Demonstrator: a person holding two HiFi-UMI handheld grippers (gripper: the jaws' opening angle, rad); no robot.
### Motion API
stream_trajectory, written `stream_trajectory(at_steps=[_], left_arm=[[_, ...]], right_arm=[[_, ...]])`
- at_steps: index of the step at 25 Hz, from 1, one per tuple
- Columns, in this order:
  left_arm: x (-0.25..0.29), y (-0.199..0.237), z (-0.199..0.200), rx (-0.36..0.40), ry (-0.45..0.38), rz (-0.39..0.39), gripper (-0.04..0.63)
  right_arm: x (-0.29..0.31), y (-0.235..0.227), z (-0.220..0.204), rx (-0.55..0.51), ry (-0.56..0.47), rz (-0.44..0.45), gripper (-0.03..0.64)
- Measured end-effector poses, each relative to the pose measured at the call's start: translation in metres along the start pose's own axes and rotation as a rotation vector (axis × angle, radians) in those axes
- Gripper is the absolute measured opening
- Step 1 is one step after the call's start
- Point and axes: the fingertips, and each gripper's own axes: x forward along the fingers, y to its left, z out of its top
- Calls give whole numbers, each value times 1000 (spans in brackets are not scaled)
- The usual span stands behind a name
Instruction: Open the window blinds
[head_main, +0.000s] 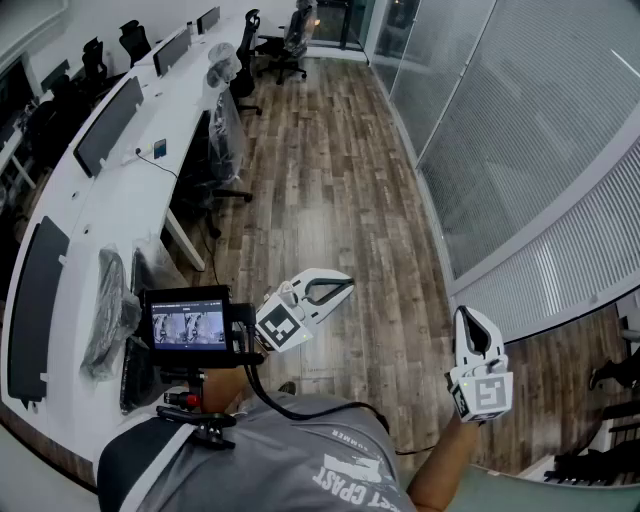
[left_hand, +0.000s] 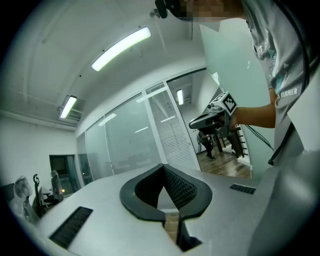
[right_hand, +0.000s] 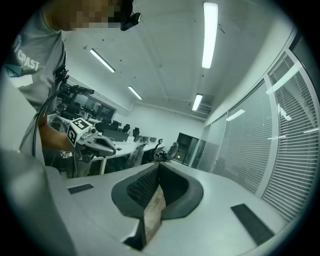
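The window blinds are white slatted panels behind a glass wall, running along the right side of the head view. They stand lowered with their slats closed, and they show again as blinds and blinds in the two gripper views. My left gripper is held level over the wood floor, shut and empty, pointing toward the glass wall. Further right, my right gripper is also shut with nothing in it, a short way in front of the lower blinds. Neither gripper touches the blinds. No cord or wand shows.
A long white desk with dark monitors and several office chairs fills the left side. A small screen hangs on the rig at my chest. A person stands by the blinds at far right. Wood floor runs between desk and glass.
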Motion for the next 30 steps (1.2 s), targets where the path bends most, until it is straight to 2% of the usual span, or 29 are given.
stream_trajectory(at_steps=[21,26,30], left_arm=[[-3,-3,-8,5,-3,-20,5],[-10,17,-20,13,47,-20,3],[-29,43,-25,7,41,6,4]], right_arm=[[1,3,-9,22,-4,-17,5],[19,-2,-6,58,-27,-28,5],[33,6,1,58,-51,-47,5]])
